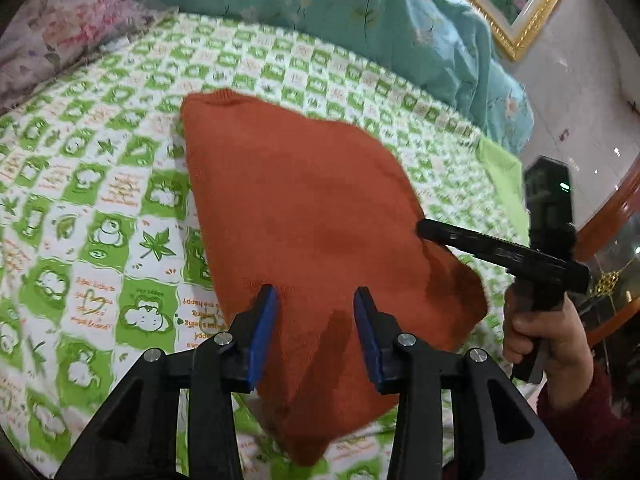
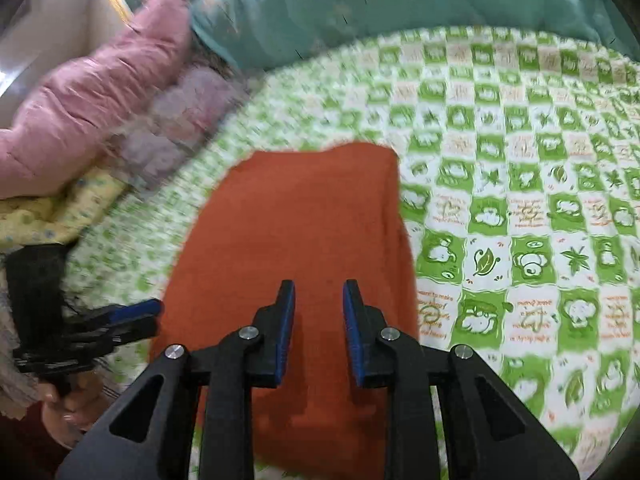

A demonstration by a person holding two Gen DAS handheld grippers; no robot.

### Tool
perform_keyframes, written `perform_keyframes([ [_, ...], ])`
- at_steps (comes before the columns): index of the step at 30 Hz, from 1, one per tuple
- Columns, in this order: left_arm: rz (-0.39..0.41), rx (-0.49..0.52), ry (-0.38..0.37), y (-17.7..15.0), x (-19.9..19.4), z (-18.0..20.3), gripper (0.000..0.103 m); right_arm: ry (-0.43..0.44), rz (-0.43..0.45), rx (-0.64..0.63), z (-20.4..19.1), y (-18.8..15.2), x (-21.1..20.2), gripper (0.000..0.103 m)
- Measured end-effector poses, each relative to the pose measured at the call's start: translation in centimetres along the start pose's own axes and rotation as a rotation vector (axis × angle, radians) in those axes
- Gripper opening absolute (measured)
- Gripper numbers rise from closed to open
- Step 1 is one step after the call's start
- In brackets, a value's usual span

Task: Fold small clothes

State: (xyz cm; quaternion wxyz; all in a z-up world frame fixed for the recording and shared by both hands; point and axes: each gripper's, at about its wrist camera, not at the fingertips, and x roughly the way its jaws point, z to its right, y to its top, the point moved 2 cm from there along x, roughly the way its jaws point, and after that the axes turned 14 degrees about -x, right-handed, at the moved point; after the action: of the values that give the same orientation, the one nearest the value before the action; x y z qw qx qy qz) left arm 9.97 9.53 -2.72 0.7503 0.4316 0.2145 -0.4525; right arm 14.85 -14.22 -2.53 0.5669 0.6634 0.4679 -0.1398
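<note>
Bed [image 1: 80,184] with a green-and-white checked cartoon-print sheet; teal quilt [image 1: 400,20] bunched along the far edge, pink padded jacket [image 2: 92,92] and a floral blanket [image 1: 60,32] at the far corner, gilt picture frame [image 1: 520,20] on the wall behind.

Orange knit sweater [image 1: 304,208] lies mid-bed, already reduced to a rough rectangle, ribbed band at the far end, near end running under both cameras. Near right corner looks rumpled, with a fold ridge.

Left tongs [image 1: 316,300]: wide, nothing between the jaws, hovering over the near part of the sweater. Right tongs [image 2: 319,292]: also apart and holding nothing, over the near half. In the left view the right tongs sit at the sweater's right edge; contact can't be confirmed from here. Right view is motion-blurred on its left side.

Handling guess: soft, light, thick knit, no stiffness, drapes and stretches, decent friction on the pads. Single-layer pinches will sag and drag. Best to take the two near corners, gripping all layers at the edge, and lift evenly so the stack doesn't shear apart.
</note>
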Motion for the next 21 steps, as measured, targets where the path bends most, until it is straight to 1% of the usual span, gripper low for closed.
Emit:
perform_keyframes([
  [1, -0.014, 0.000, 0.015, -0.1, 0.8, -0.3, 0.036, -0.002, -0.022, 0.020, 0.8, -0.4, 1.2, 0.022],
  [2, -0.022, 0.013, 0.024, -0.4, 1.7, -0.5, 0.037, 0.006, -0.025, 0.033, 1.5, -0.7, 1.6, 0.018],
  [3, -0.011, 0.022, 0.026, -0.5, 1.9, -0.6, 0.037, 0.022, -0.017, 0.060, 2.2, -1.0, 2.0, 0.015],
  [5, -0.004, 0.025, 0.029, -0.5, 2.1, -0.5, 0.038, 0.042, -0.003, 0.090, 2.8, -1.1, 1.9, 0.013],
  [6, -0.005, 0.025, 0.034, -0.4, 2.2, -0.4, 0.037, 0.038, -0.003, 0.085, 2.7, -1.1, 1.9, 0.012],
  [10, 0.011, 0.038, 0.042, -0.8, 1.4, 0.1, 0.036, 0.027, 0.009, 0.075, 2.2, -1.4, 1.1, 0.012],
  [11, 0.019, 0.040, 0.041, -1.1, 0.8, 0.2, 0.036, 0.024, 0.011, 0.075, 2.0, -1.5, 0.7, 0.013],
  [12, 0.028, 0.047, 0.035, -1.4, 0.0, 0.5, 0.036, 0.021, 0.018, 0.069, 1.5, -1.7, -0.1, 0.016],
  [14, 0.044, 0.066, 0.015, -2.5, -1.6, 1.0, 0.036, 0.010, 0.035, 0.040, 0.7, -2.1, -1.5, 0.016],
  [17, 0.016, 0.079, -0.032, -4.1, -2.7, 1.5, 0.036, 0.018, 0.055, -0.010, -0.9, -3.6, -3.6, 0.016],
  [20, -0.024, 0.118, -0.035, -6.4, -2.3, 2.0, 0.036, -0.004, 0.018, -0.007, -1.1, -6.2, -3.9, 0.016],
  [21, -0.032, 0.136, -0.007, -7.1, -1.6, 2.0, 0.036, -0.013, 0.003, -0.004, -1.0, -6.8, -3.7, 0.016],
])
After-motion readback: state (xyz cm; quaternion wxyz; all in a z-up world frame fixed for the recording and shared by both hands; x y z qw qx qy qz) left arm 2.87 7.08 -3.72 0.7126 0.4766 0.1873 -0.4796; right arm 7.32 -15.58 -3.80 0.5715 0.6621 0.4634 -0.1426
